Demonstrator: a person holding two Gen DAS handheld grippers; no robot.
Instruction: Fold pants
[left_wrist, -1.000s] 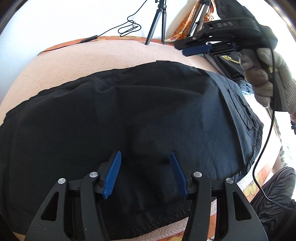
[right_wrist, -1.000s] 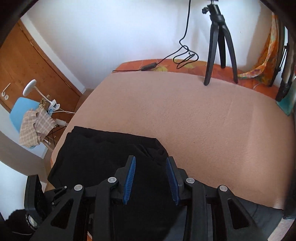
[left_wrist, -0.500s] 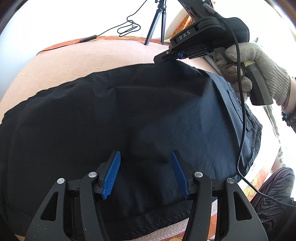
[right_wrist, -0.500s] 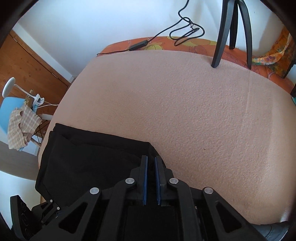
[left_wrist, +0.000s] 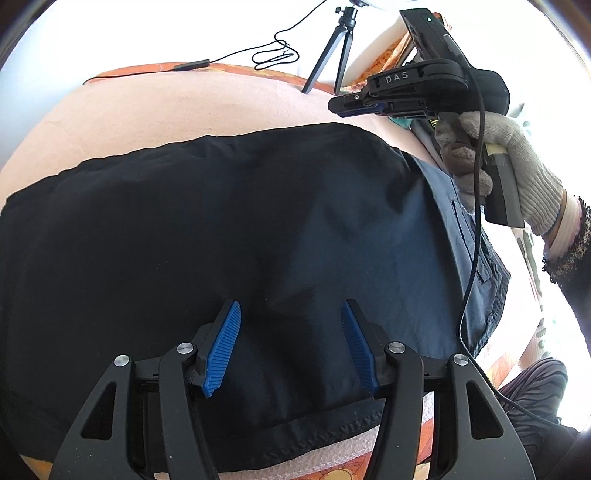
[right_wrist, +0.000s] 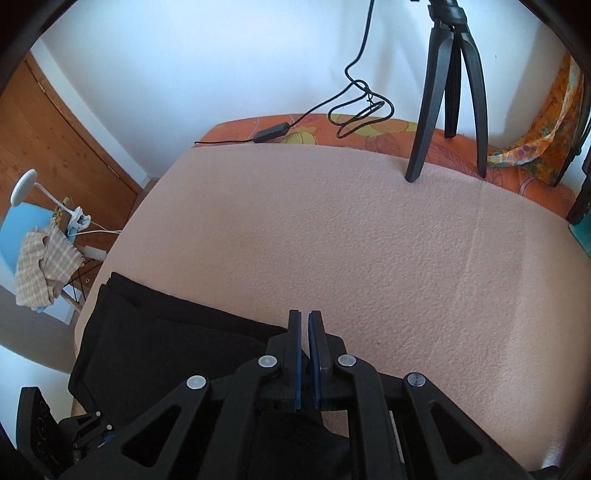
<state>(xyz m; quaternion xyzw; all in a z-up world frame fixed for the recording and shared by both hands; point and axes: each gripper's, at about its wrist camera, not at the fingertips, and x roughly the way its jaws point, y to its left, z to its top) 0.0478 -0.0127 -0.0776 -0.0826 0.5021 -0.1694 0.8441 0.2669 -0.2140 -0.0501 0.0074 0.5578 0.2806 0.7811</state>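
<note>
Black pants (left_wrist: 229, 236) lie spread on a pink blanket (left_wrist: 177, 110), with folded layers at the left end in the right wrist view (right_wrist: 159, 339). My left gripper (left_wrist: 291, 343) is open, its blue pads just above the cloth near the near hem. My right gripper (right_wrist: 305, 354) is shut with nothing visible between its tips. It hangs in the air above the far edge of the pants, and it also shows in the left wrist view (left_wrist: 354, 105), held by a gloved hand (left_wrist: 509, 162).
A black tripod (right_wrist: 447, 92) stands at the far edge of the blanket, with a cable and adapter (right_wrist: 273, 131) beside it. An orange patterned sheet (right_wrist: 369, 140) borders the blanket. A chair with a checked cloth (right_wrist: 40, 258) stands beyond the left edge.
My right gripper went down to the far edge of the pants and shut, then rose off the cloth, still shut. The left gripper stayed open and almost still.
</note>
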